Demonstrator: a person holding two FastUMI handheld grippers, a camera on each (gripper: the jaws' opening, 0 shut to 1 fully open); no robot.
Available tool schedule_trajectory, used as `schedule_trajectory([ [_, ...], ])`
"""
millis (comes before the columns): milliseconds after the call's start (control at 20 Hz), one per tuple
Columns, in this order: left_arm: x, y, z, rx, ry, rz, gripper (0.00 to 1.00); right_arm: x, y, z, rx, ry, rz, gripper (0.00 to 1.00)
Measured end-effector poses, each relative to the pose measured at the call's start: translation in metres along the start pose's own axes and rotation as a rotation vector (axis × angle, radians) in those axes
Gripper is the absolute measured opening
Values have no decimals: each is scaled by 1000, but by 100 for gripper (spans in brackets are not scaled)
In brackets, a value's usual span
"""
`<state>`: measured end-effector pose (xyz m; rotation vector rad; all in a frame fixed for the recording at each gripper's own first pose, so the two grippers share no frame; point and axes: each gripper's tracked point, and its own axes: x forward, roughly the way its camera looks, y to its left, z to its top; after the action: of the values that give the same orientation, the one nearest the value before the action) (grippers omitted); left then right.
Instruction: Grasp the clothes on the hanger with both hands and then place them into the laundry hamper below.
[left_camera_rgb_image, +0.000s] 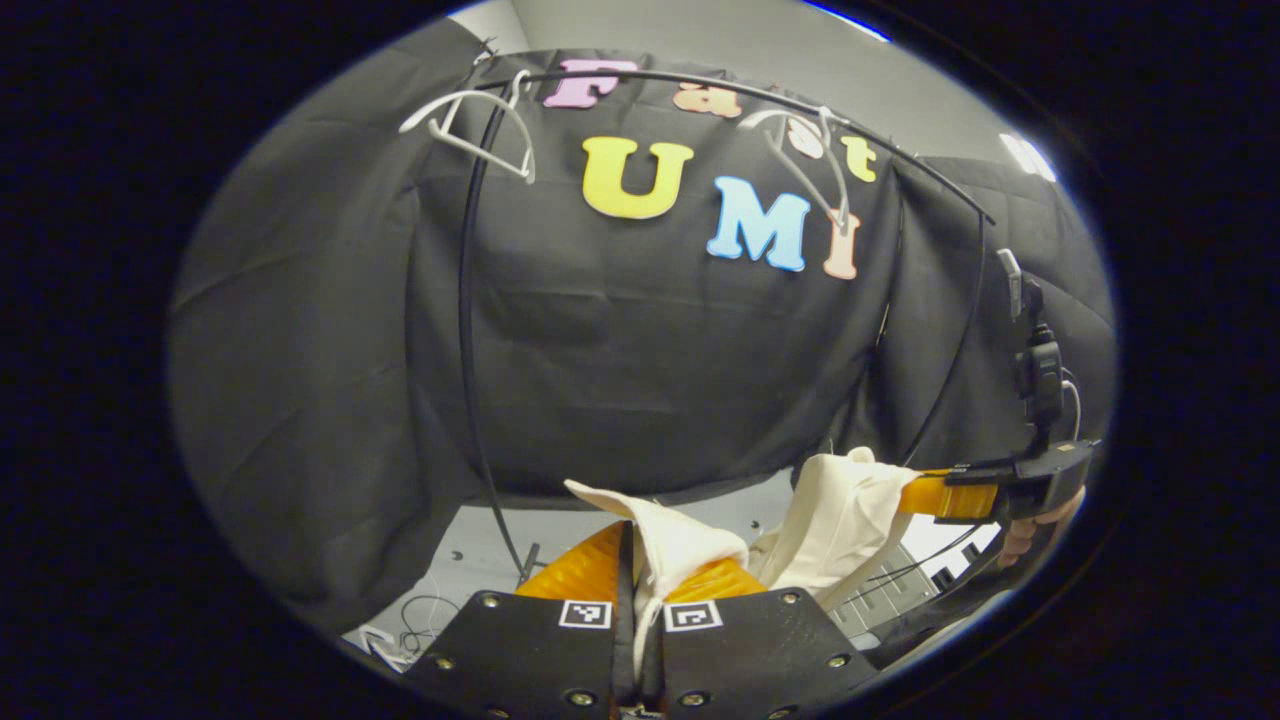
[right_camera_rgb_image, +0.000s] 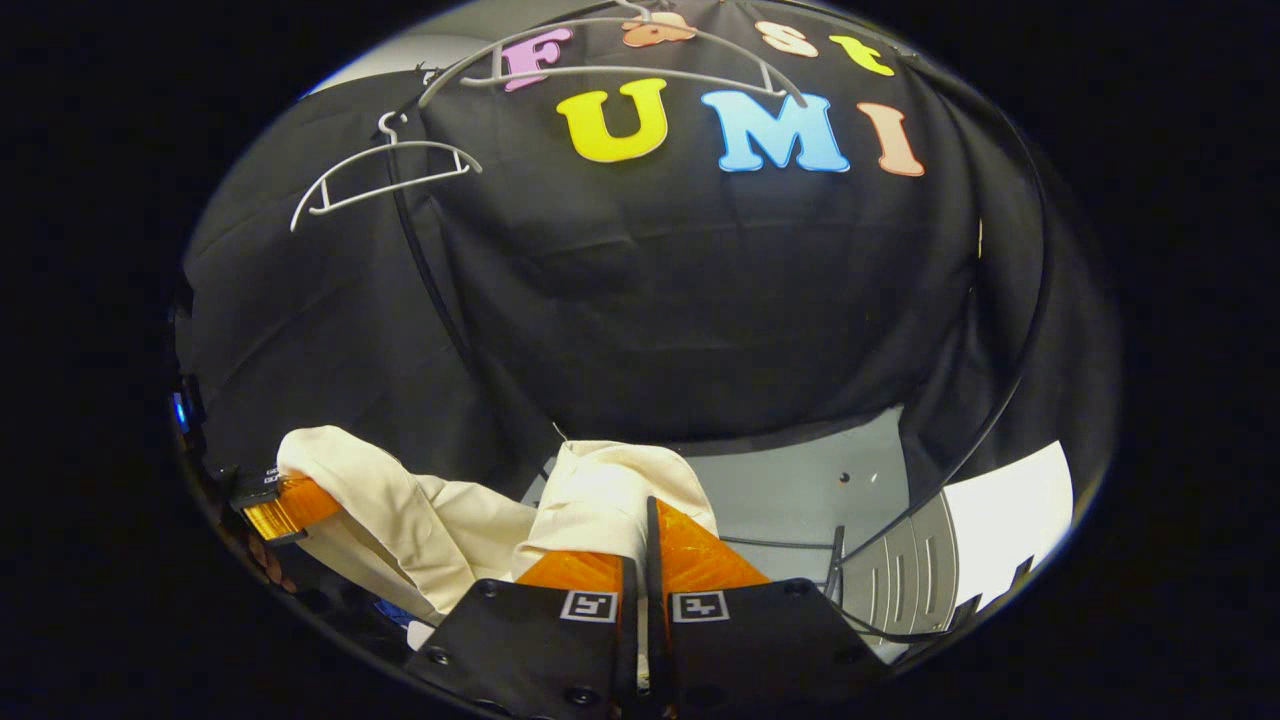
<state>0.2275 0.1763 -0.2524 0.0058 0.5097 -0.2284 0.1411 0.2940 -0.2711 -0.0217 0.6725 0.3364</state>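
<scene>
In the left gripper view we saw the left tongs (left_camera_rgb_image: 640, 575) nearly closed, both fingers pinching a fold of the cream garment (left_camera_rgb_image: 835, 520); the cloth ran from between them across to the right tongs (left_camera_rgb_image: 915, 495), held by a hand (left_camera_rgb_image: 1040, 525) at the view's right edge, which also gripped it. In the right gripper view the right tongs (right_camera_rgb_image: 640, 560) were likewise narrow, clamped on the garment (right_camera_rgb_image: 600, 480); it sagged leftward to the left tongs (right_camera_rgb_image: 300, 500) low at the left. The garment hung between the two tongs, off the hangers and below the rail (left_camera_rgb_image: 720, 90); two white hangers (left_camera_rgb_image: 475, 125) (left_camera_rgb_image: 810, 150) hung bare on that rail, well above. A slatted hamper (right_camera_rgb_image: 915, 575) showed low at the right of the right gripper view, beside the grey floor (right_camera_rgb_image: 800, 490).
</scene>
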Motion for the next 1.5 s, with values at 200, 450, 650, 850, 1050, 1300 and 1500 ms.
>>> schedule_trajectory([
  [200, 23, 7, -50, -2, 86, 0, 2, 23, 4, -35, -16, 89, -7, 4],
  [450, 51, 18, -94, 26, 170, 16, 5, 44, 7, -75, 14, 221, -6, 10],
  [650, 56, 19, -114, 47, 203, 0, 5, 50, 8, -86, 8, 251, -27, 13],
  [850, 60, 26, -118, 66, 213, -4, 10, 53, 0, -98, 23, 277, -52, 8],
  [1050, 57, 20, -119, 51, 215, -34, 45, 46, 3, -96, 41, 276, -27, 39],
  [1300, 49, 22, -132, 40, 256, 25, 98, 33, -9, -87, 5, 250, -12, 100],
  [1500, 27, 5, -129, -3, 250, 85, 100, 20, -33, -73, -16, 221, -10, 98],
])
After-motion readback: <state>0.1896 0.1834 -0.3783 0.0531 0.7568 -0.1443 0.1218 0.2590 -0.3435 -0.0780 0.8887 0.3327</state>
